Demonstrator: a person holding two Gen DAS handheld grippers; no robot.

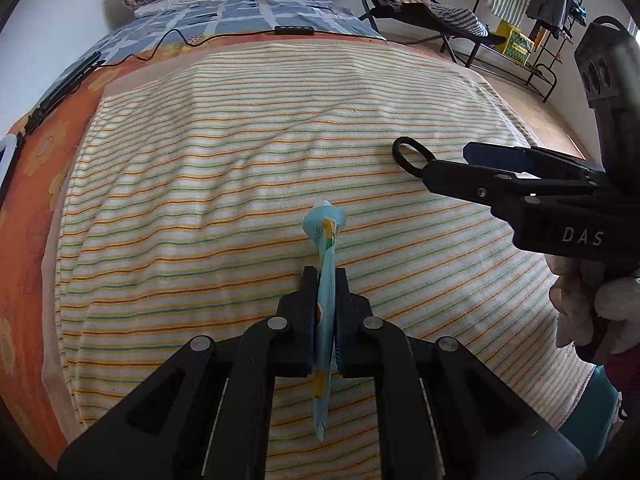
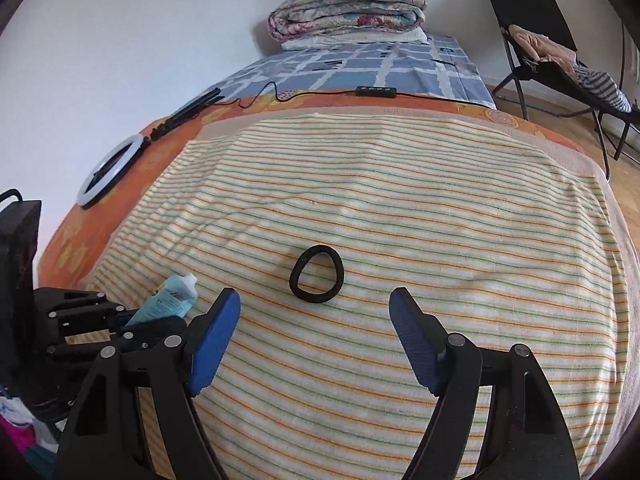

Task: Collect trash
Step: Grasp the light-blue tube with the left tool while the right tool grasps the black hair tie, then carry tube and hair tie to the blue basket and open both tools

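Striped towel (image 2: 400, 208) covers the bed; left claw (image 1: 325, 280) pinches a flattened blue tube (image 1: 325, 320), right claw (image 2: 314, 312) gapes before a black hair tie (image 2: 316, 274), which might slip sideways.

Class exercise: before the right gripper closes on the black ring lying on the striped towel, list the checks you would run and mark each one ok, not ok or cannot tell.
1. Left gripper clamped on the light-blue tube: ok.
2. Right gripper jaws open: ok.
3. Black ring lies ahead, centred between the fingers: ok.
4. Ring already between the pads: not ok, it lies beyond the tips.
5. Striped towel bare around the ring: ok.
6. Trash container in view: cannot tell.
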